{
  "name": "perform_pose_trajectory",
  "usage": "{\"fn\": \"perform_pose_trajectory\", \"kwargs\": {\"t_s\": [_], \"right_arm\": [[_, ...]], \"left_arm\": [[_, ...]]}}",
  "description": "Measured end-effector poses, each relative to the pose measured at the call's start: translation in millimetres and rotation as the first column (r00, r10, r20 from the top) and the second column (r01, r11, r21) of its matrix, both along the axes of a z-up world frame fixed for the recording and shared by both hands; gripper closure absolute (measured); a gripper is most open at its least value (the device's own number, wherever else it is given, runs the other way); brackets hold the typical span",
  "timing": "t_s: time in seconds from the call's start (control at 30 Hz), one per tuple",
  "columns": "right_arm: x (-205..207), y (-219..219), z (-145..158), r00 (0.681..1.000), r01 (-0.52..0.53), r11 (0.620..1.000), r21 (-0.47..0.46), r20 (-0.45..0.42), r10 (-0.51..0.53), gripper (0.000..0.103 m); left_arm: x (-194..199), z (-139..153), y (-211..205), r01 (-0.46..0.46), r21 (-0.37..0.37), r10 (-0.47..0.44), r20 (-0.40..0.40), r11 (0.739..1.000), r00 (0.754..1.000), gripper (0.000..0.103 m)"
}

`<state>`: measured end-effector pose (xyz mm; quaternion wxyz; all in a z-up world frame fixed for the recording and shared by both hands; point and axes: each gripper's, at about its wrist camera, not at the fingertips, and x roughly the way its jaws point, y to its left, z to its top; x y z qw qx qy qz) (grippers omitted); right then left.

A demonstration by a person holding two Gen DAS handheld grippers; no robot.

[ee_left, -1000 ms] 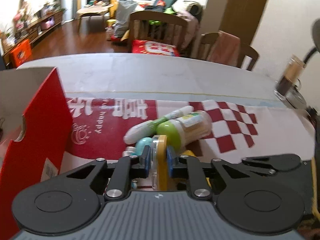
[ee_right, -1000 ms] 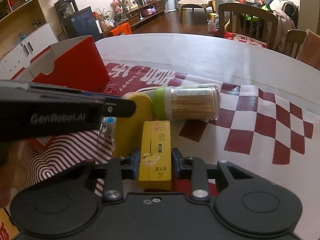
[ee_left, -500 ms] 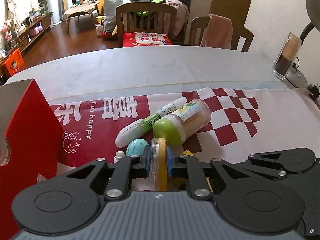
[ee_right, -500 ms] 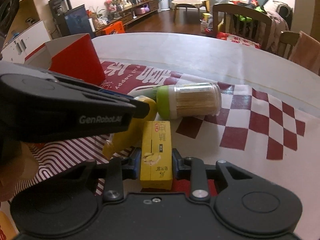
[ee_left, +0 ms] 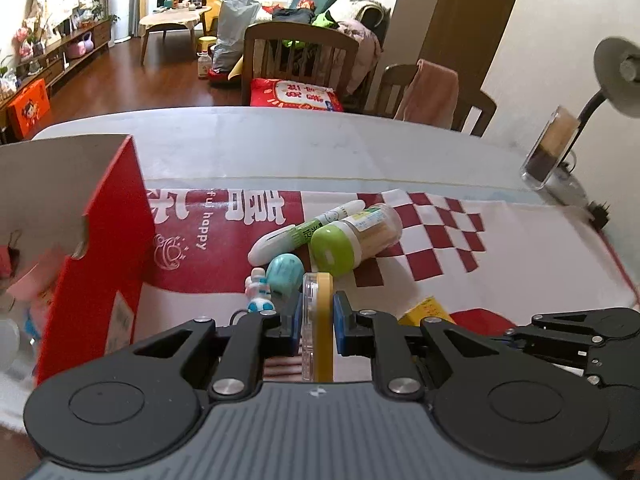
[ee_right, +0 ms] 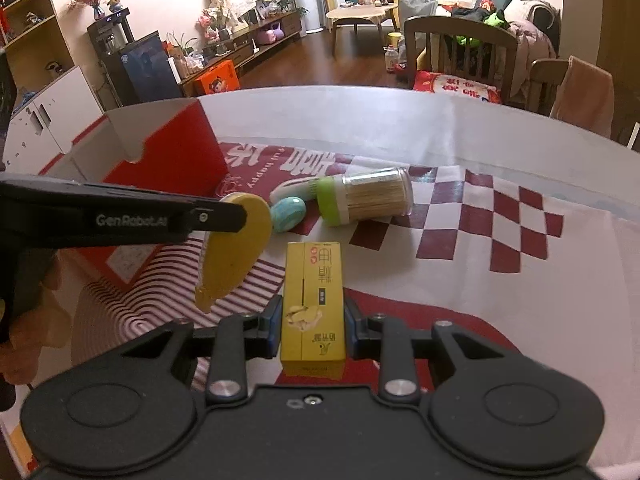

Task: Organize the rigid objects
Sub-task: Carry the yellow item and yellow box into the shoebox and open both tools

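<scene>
My left gripper (ee_left: 317,320) is shut on a flat yellow and clear tape dispenser (ee_left: 318,320), held edge-on above the cloth; the right wrist view shows its yellow teardrop side (ee_right: 236,248). My right gripper (ee_right: 313,326) is shut on a small yellow carton (ee_right: 314,300), lifted off the cloth. On the red and white tablecloth (ee_left: 520,240) lie a green-capped toothpick jar (ee_left: 354,236) (ee_right: 366,200), a white and green pen (ee_left: 304,230), a teal egg-shaped case (ee_left: 284,272) (ee_right: 288,218) and a small white and blue figure (ee_left: 259,294).
An open red cardboard box (ee_left: 104,240) (ee_right: 176,152) stands at the left with items inside. A desk lamp (ee_left: 616,76) and a clear container (ee_left: 550,148) stand at the table's far right. Wooden chairs (ee_left: 300,64) stand behind the table.
Both grippers have risen with their loads; the yellow carton is off the cloth. The left gripper's view has swung left, so more of the red box and the small figure show.
</scene>
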<state>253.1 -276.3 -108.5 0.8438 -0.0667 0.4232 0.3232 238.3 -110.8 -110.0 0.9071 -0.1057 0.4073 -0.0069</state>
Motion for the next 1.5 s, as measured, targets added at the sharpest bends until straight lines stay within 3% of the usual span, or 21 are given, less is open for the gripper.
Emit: {"fn": "perform_pose_trajectory", "kwargs": {"t_s": [0.27,0.6,1.07,1.5], "right_arm": [[-29.4,7.8,43.5,0.999,-0.005,1.000,0.016,0.049,0.004,0.074],[-58.9,52.1,82.6,0.995,-0.035,0.999,0.034,0.091,0.032,0.074],[-84.9,151.4,99.0,0.992,-0.035,0.999,0.042,0.123,0.029,0.074],[-67.6,233.7,88.4,0.992,0.005,1.000,0.013,0.129,-0.007,0.074]], "left_arm": [[-35.8,31.3,19.2,-0.005,-0.082,0.008,0.034,0.997,0.999,0.087],[-76.5,66.7,60.5,0.010,-0.100,-0.003,0.064,0.995,0.998,0.087],[-117.1,95.3,168.4,-0.028,-0.091,0.037,0.108,0.996,0.994,0.087],[-117.3,94.0,261.3,-0.063,-0.017,0.065,0.118,0.998,0.991,0.087]]}}
